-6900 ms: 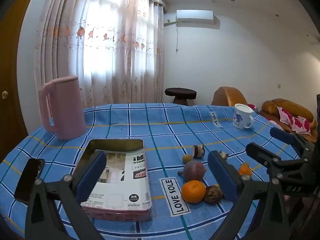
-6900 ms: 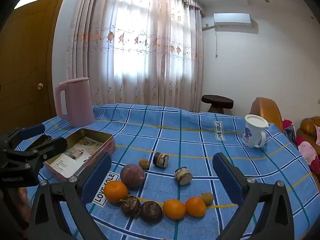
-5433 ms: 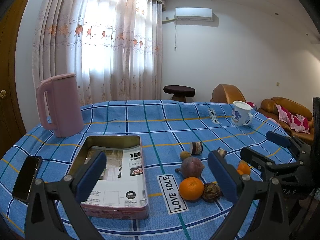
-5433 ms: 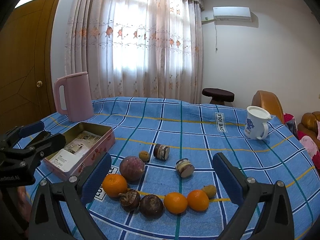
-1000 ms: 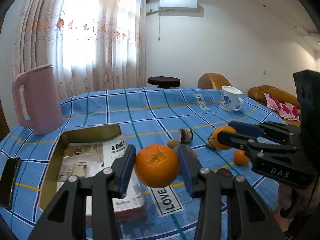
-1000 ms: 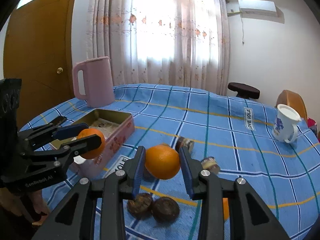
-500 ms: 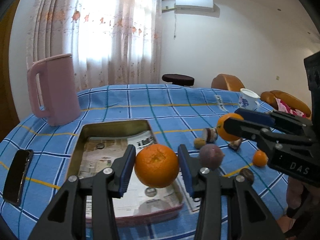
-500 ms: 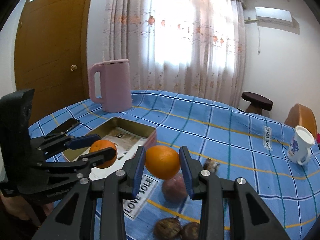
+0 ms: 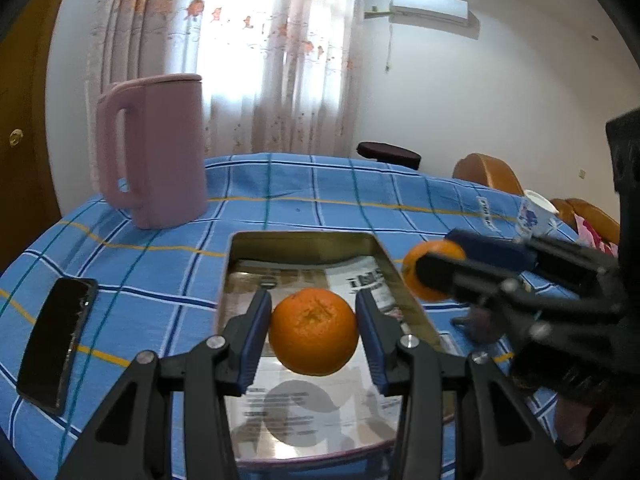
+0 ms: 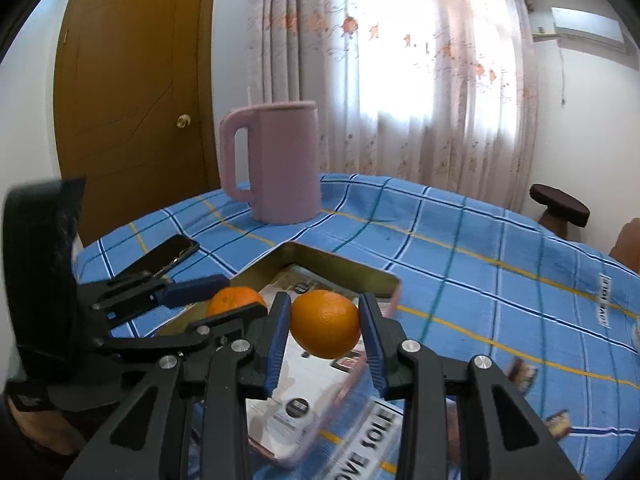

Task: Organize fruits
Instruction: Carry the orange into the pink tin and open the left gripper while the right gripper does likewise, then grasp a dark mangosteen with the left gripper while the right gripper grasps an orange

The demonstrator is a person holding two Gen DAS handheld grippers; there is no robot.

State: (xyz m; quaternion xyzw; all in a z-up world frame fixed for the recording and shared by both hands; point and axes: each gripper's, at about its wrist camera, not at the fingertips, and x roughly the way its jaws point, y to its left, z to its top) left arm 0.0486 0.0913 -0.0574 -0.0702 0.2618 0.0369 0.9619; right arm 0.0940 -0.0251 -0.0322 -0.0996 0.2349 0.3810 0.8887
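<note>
Oranges fill both grippers. The left gripper (image 9: 314, 334) squeezes one orange (image 9: 313, 331) right over the open tin box (image 9: 240, 242). The right gripper (image 10: 325, 330) squeezes the other orange (image 10: 325, 323) above the box's near edge. A second ago both were off to the side, near the fruit pile; now they hang over the box, so letting go looks next.

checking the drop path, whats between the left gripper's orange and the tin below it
Nothing: in the left wrist view the orange hangs in the left gripper over the open tin, with only printed paper lining the tin's floor beneath.
</note>
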